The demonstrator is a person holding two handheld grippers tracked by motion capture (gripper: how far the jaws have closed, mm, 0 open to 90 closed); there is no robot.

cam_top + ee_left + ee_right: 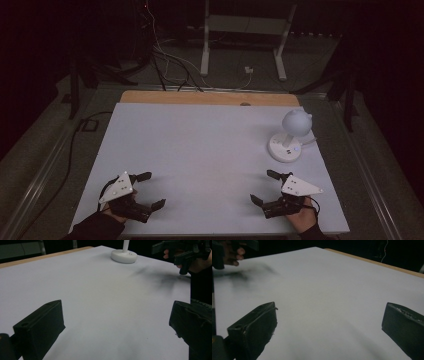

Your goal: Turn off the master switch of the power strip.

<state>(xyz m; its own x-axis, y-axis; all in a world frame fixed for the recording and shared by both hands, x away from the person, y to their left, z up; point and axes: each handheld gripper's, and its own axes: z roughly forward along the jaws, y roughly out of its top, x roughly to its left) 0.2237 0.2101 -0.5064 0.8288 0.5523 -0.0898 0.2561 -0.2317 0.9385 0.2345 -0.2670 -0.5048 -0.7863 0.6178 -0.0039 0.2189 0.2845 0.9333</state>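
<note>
Both claws rest wide and empty near the desk (200,140) edge; the white lamp (290,135) stands up-desk of the right claw (264,187), well apart from the left claw (150,190); best approach level for its stem.

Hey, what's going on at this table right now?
A person sits at a white table with a two-jaw tool in each hand. The left tool and the right tool both rest near the front edge, jaws wide open with nothing between them. The one thing on the table is a small white lamp with a round head and disc base, standing at the far right, nearer the right tool. Neither tool touches it, so nothing is being handled yet.
</note>
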